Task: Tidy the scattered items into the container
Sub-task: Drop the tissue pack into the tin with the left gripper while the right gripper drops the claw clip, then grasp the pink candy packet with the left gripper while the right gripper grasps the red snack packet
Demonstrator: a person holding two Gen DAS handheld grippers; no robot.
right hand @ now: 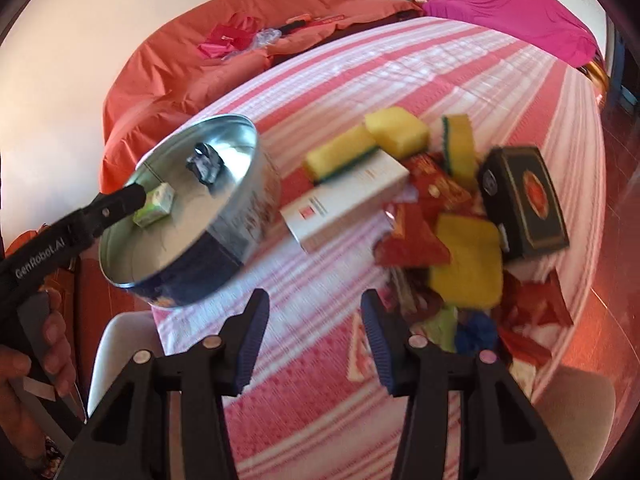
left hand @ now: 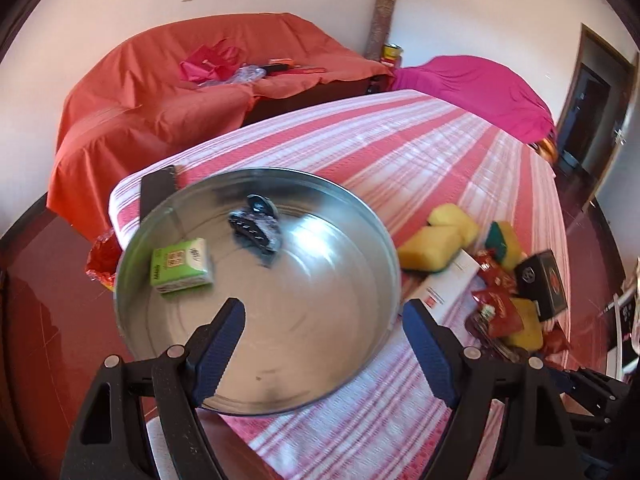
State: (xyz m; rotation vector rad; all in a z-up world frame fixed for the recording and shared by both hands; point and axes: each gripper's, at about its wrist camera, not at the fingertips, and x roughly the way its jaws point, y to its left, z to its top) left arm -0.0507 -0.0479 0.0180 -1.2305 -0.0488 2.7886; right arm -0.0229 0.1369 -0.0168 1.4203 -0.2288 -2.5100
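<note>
1. Left gripper (left hand: 320, 324): fingers wide apart, holding nothing. The round metal tin (left hand: 256, 400) lies directly ahead; the left finger stands over its interior, the right finger just outside its rim.
2. Right gripper (right hand: 314, 312): fingers wide apart, empty, over bare striped tablecloth (right hand: 460, 60). The tin sits ahead-left of its fingers; the clutter lies ahead-right.
3. Tin contents: green tissue pack (left hand: 182, 266) and black hair claw clip (left hand: 256, 228), both beyond the left fingertips.
4. Still outside, beyond the right gripper's right finger: white carton (right hand: 344, 204), yellow sponges (right hand: 396, 128), dark green box (right hand: 524, 204), red snack packets (right hand: 416, 236).
5. Risk: the tin appears to sit near the table's corner; a nudge from the left finger on its rim could likely slide or tip it off.
6. Risk: the pile overlaps; gripping one sponge or packet may drag neighbours towards the table edge.
7. Risk: the long carton, pinched off-centre, could swing and slip.
</note>
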